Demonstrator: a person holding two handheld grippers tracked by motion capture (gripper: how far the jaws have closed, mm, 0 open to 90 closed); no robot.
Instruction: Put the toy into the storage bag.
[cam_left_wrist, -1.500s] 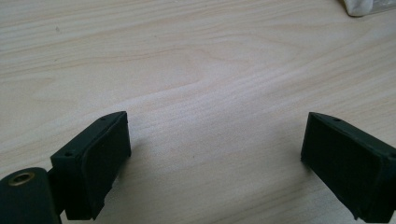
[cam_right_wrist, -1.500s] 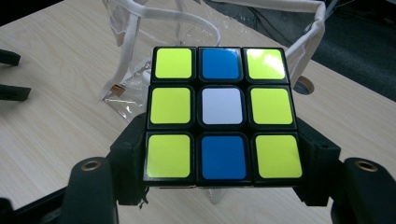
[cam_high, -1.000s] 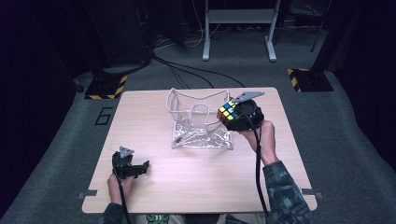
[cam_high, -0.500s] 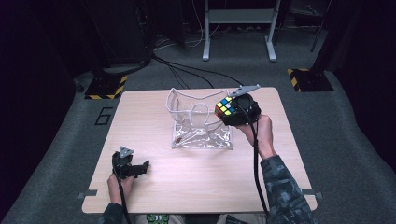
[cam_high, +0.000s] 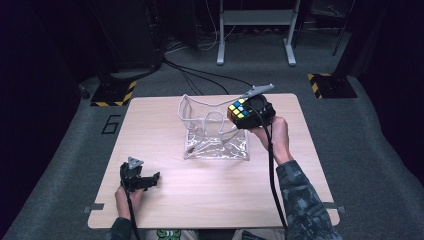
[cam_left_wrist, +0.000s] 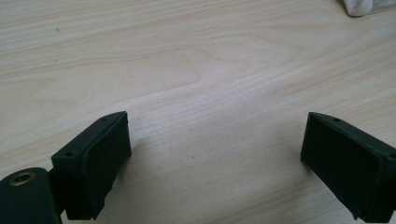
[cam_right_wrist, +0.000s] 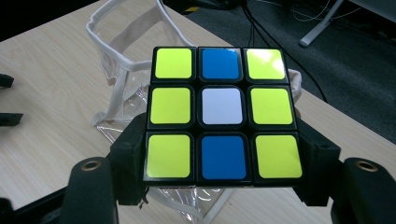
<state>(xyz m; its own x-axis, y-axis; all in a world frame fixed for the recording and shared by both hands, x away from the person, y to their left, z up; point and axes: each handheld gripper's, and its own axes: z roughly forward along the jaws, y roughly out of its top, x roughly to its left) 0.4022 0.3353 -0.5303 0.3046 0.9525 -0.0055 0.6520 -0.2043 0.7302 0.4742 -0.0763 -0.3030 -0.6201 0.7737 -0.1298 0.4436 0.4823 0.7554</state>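
Note:
A puzzle cube (cam_high: 238, 110) with coloured squares hangs in the air above the right rim of a clear plastic bag (cam_high: 212, 131) with white trim. My right gripper (cam_high: 245, 114) is shut on the cube. In the right gripper view the cube (cam_right_wrist: 222, 112) shows a yellow, blue and white face, with a black jaw pressed on each side, and the bag (cam_right_wrist: 128, 70) stands open behind and below it. My left gripper (cam_high: 146, 181) rests low over the table's near left part, open, with bare wood between its jaws (cam_left_wrist: 215, 154).
The wooden table (cam_high: 165, 200) carries the bag at its middle. A metal stand (cam_high: 255, 30) and cables (cam_high: 200, 75) lie on the dark floor behind the table. Yellow-black striped bases (cam_high: 112, 92) sit at the far left and far right.
My right gripper has carried the cube a little leftwards and up, from beside the bag's right edge to above its rim. The left gripper has kept still.

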